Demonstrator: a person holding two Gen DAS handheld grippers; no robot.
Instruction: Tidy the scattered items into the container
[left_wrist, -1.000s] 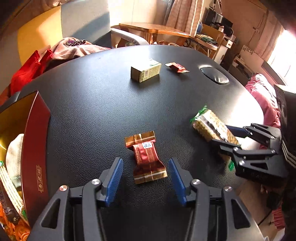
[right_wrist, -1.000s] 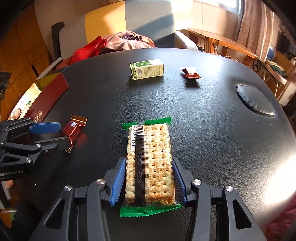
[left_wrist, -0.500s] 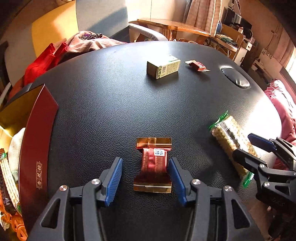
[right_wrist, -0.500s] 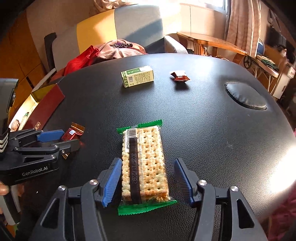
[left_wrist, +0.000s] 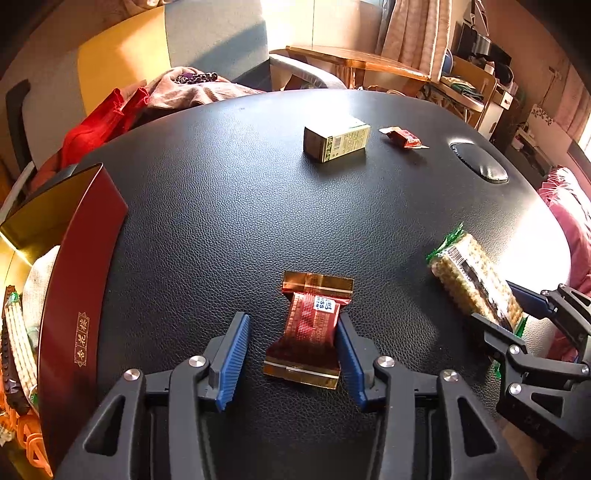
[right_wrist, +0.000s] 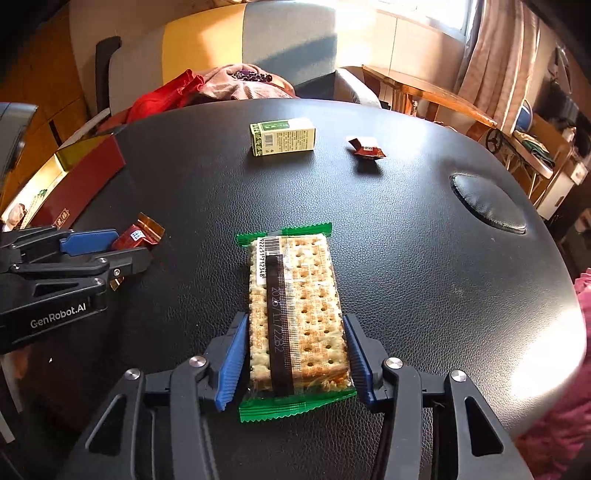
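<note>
A red and gold snack bar (left_wrist: 312, 328) lies on the black table between the jaws of my left gripper (left_wrist: 291, 325). The jaws are closing: the right pad touches the wrapper, the left pad stands apart from it. My right gripper (right_wrist: 295, 325) is closing on a green-edged cracker pack (right_wrist: 295, 295), with both blue pads against its long sides. The pack rests on the table. A dark red container box (left_wrist: 77, 295) stands open at the left edge with several items inside. A small green and white box (right_wrist: 282, 136) and a red candy (right_wrist: 365, 149) lie farther back.
The black leather table (left_wrist: 221, 203) has a round dimple (left_wrist: 478, 166) at the far right. Red and pink cloths (left_wrist: 110, 114) are piled on a chair behind the table. A wooden desk and shelves stand at the back right.
The left jaws have narrowed around the snack bar. The right jaws had opened away from the cracker pack half a second ago and are back against its sides.
</note>
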